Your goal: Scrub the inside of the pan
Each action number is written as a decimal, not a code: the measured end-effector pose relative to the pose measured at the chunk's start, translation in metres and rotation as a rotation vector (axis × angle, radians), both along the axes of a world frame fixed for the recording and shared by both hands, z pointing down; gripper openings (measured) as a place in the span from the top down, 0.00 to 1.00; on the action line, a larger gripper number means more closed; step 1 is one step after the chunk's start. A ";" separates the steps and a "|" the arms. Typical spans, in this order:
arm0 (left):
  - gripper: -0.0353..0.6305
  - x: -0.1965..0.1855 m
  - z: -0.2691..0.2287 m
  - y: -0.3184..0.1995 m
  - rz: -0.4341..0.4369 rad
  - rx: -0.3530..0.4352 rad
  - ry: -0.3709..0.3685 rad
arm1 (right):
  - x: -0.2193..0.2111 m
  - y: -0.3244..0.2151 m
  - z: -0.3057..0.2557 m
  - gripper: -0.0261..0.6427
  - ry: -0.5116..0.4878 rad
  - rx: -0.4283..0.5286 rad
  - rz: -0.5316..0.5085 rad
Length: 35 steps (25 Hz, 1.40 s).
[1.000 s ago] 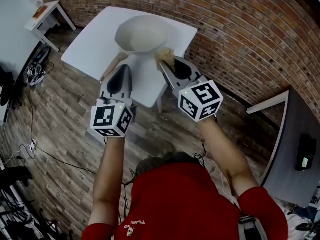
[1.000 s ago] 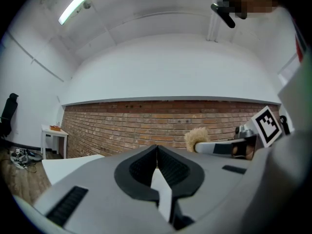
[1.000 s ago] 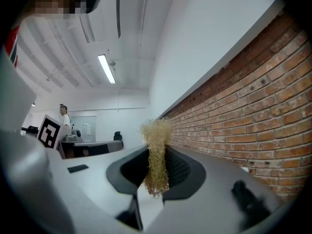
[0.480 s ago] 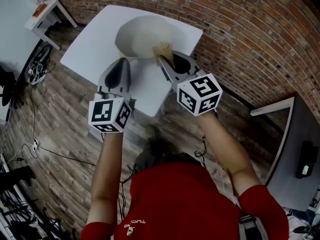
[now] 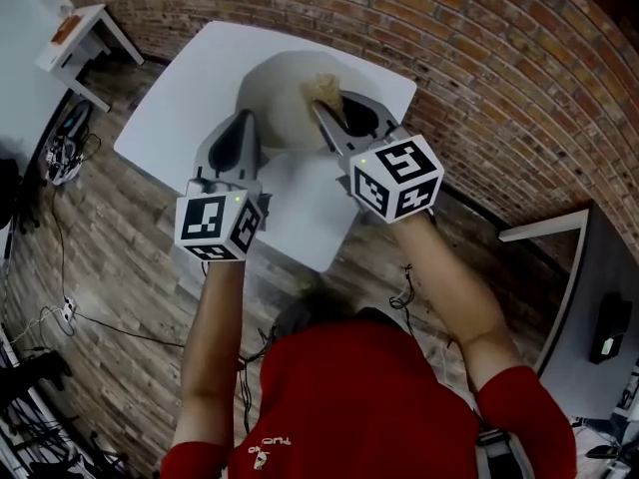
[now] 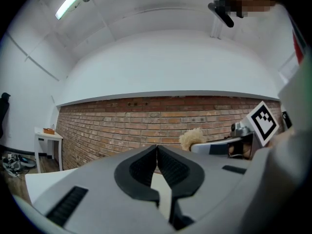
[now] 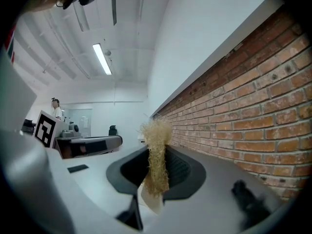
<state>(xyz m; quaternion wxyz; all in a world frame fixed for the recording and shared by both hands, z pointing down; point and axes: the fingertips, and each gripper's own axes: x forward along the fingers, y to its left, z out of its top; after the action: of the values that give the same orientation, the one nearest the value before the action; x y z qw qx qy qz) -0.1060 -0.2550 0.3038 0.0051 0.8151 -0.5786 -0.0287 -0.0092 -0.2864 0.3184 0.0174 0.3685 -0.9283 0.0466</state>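
The left gripper [image 5: 243, 118] hovers at 7 o'clock of the pan [image 5: 275, 93]. Its fingers are pressed together, and its own view shows nothing between them. The pale pan sits at the far side of the white tabletop [image 5: 185, 93], toward 12 o'clock from the person. Its handle, which a second ago reached out toward 7 o'clock, is now hidden under that gripper. The pan's long axis probably still runs from 1 to 7 o'clock, handle end nearest the person.

The right gripper [image 5: 319, 106] has its fingers clamped on a straw-coloured scrubber [image 5: 321, 88], whose tuft sticks out toward 11 o'clock. A second ago the tuft sat at the near rim. It has since travelled inward and is now over the bowl's 3 o'clock side, so scrubbing looks under way or just starting.
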 end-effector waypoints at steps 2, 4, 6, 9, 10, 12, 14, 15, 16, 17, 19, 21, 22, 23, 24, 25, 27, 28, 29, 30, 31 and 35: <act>0.92 -0.010 -0.001 -0.015 0.007 -0.001 0.004 | -0.012 -0.014 0.002 0.83 0.012 -0.005 0.002; 0.92 -0.019 -0.003 -0.030 0.016 0.003 0.007 | -0.023 -0.028 0.003 0.83 0.026 -0.008 0.006; 0.92 -0.027 -0.005 -0.044 0.024 0.006 0.009 | -0.032 -0.042 0.003 0.83 0.043 -0.010 0.010; 0.92 -0.039 -0.002 -0.066 0.035 0.002 0.007 | -0.046 -0.063 0.008 0.83 0.083 -0.016 0.013; 0.92 -0.042 0.001 -0.072 0.040 0.000 0.003 | -0.051 -0.070 0.012 0.83 0.102 -0.021 0.012; 0.92 -0.045 0.008 -0.084 0.049 -0.005 -0.012 | -0.059 -0.082 0.023 0.83 0.147 -0.040 0.008; 0.92 -0.048 0.016 -0.096 0.054 -0.011 -0.024 | -0.066 -0.094 0.037 0.83 0.195 -0.068 -0.003; 0.92 -0.048 0.021 -0.101 0.057 -0.015 -0.028 | -0.069 -0.100 0.045 0.83 0.219 -0.085 -0.010; 0.92 -0.049 0.025 -0.106 0.059 -0.018 -0.033 | -0.072 -0.106 0.052 0.83 0.241 -0.102 -0.018; 0.92 -0.050 0.029 -0.110 0.061 -0.020 -0.037 | -0.074 -0.113 0.059 0.83 0.261 -0.119 -0.026; 0.92 -0.052 0.035 -0.120 0.062 -0.024 -0.035 | -0.080 -0.124 0.072 0.83 0.296 -0.148 -0.041; 0.92 -0.057 0.043 -0.126 0.055 -0.032 -0.023 | -0.085 -0.133 0.084 0.83 0.333 -0.171 -0.058; 0.92 -0.059 0.046 -0.128 0.050 -0.035 -0.022 | -0.088 -0.137 0.090 0.83 0.351 -0.181 -0.067; 0.92 -0.062 0.049 -0.131 0.045 -0.037 -0.025 | -0.090 -0.142 0.095 0.83 0.368 -0.192 -0.074; 0.92 -0.064 0.051 -0.134 0.042 -0.038 -0.030 | -0.093 -0.147 0.100 0.83 0.383 -0.203 -0.079; 0.92 -0.067 0.054 -0.137 0.038 -0.040 -0.034 | -0.097 -0.151 0.106 0.83 0.397 -0.216 -0.085; 0.92 -0.074 0.061 -0.142 0.030 -0.046 -0.038 | -0.105 -0.156 0.118 0.83 0.427 -0.243 -0.096; 0.92 -0.077 0.066 -0.145 0.028 -0.049 -0.041 | -0.109 -0.159 0.125 0.83 0.442 -0.257 -0.101; 0.92 -0.080 0.069 -0.148 0.027 -0.052 -0.046 | -0.112 -0.161 0.131 0.83 0.458 -0.272 -0.104; 0.92 -0.083 0.073 -0.150 0.027 -0.055 -0.051 | -0.116 -0.163 0.137 0.83 0.472 -0.287 -0.107; 0.92 -0.084 0.076 -0.152 0.027 -0.058 -0.056 | -0.118 -0.165 0.143 0.83 0.485 -0.302 -0.110; 0.92 -0.089 0.089 -0.159 0.025 -0.071 -0.057 | -0.125 -0.170 0.169 0.83 0.536 -0.361 -0.123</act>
<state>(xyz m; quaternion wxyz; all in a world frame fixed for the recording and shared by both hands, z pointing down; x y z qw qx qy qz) -0.1949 -0.4142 0.3926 0.0176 0.8220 -0.5691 0.0151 -0.1345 -0.4566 0.4874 0.3292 0.3017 -0.8879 0.1107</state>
